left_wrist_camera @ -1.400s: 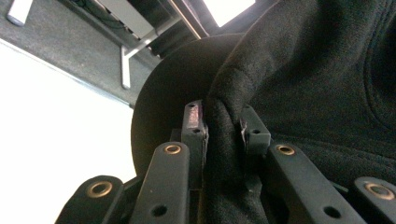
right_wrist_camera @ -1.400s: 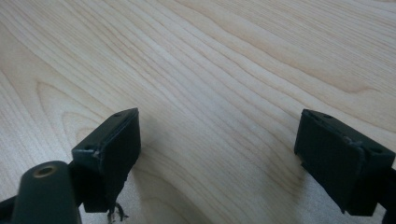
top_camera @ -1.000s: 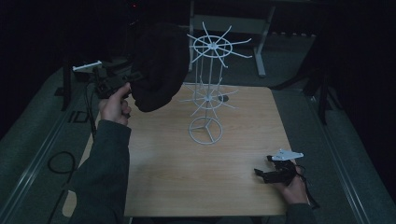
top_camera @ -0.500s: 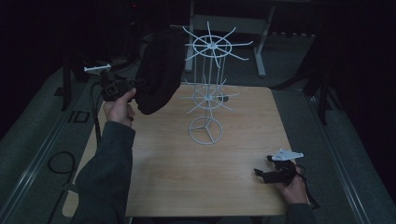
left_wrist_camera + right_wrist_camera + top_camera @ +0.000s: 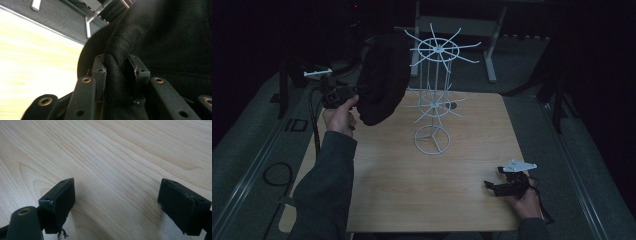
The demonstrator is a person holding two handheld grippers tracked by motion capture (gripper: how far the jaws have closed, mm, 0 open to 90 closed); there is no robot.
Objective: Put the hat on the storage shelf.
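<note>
**Hat held up beside the rack**

Hat [image 5: 382, 80] hangs in the air off the desk's [image 5: 387, 185] far left corner, held by your left tool [image 5: 343, 94]. Its long axis runs nearly upright, tilted a little, with the top end leaning toward the rack [image 5: 434, 90] and the lower end just above the desk edge. In the left gripper view the two jaws are clenched on a thick fold of the black felt-like fabric [image 5: 117, 75], which rises between them and spreads across the upper right of that view.

Your left hand [image 5: 339, 117] grips the tool from below, sleeve [image 5: 324, 190] running back along the desk's left side. The white wire rack stands on a ring base near the desk's middle, with two tiers of spokes; the upper spokes on its left side lie just beside the hat, and whether they touch it you cannot tell from here.

Your right tool [image 5: 504, 186] rests low at the near right corner of the desk, well apart from the rack. Its jaws stand wide and released over bare wood grain [image 5: 120, 157].

No writing can be read on the hat or tools.
</note>
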